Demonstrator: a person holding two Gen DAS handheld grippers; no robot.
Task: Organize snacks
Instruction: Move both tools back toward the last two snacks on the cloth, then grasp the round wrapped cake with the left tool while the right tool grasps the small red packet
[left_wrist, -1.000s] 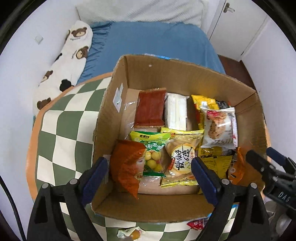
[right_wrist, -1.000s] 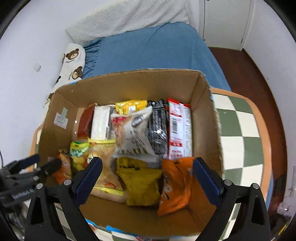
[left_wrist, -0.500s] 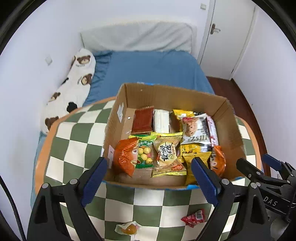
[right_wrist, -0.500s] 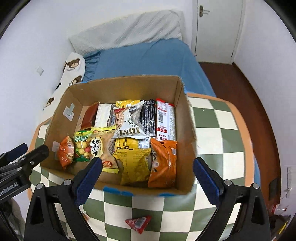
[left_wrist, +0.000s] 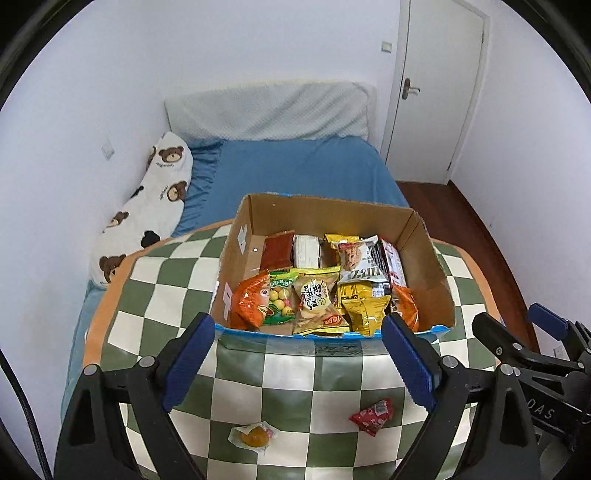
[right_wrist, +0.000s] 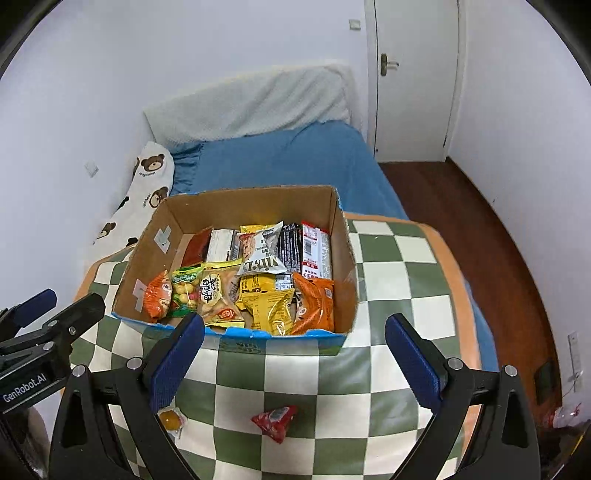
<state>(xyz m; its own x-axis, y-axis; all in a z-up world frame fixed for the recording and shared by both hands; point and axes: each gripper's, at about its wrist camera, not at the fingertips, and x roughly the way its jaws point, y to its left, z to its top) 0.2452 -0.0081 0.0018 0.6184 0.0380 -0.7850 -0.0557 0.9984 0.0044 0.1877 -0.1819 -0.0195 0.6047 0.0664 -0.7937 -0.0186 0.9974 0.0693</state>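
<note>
Surroundings: blue bed (left_wrist: 295, 173) behind the table, with a grey quilted headboard (left_wrist: 269, 110) and a bear-print pillow (left_wrist: 147, 210) along the wall; white door (left_wrist: 436, 85) at the far right.
Table: round, covered in a glossy green-and-white checked cloth (left_wrist: 162, 295) with an orange border.
Box: open cardboard box (left_wrist: 332, 212) on the far half of the table, plain brown walls, blue printed lower edge, tape patches on its left wall.
Box contents: packed with snack packets; orange crinkled bags at both near corners, a green bag of round candies (left_wrist: 282, 301), yellow bags (left_wrist: 364, 306), a grey-white cookie packet (left_wrist: 356, 260), a flat red-brown packet (left_wrist: 277, 251).
Loose on the cloth: small red wrapped snack (right_wrist: 275, 421) and a clear-wrapped orange jelly (left_wrist: 253, 437), both well apart from the box, near the grippers.
Left gripper (left_wrist: 297, 363): blue-padded fingers spread wide, holding nothing, above the cloth before the box.
Right gripper (right_wrist: 293, 363): fingers likewise spread, empty, the red snack between and below them.
</note>
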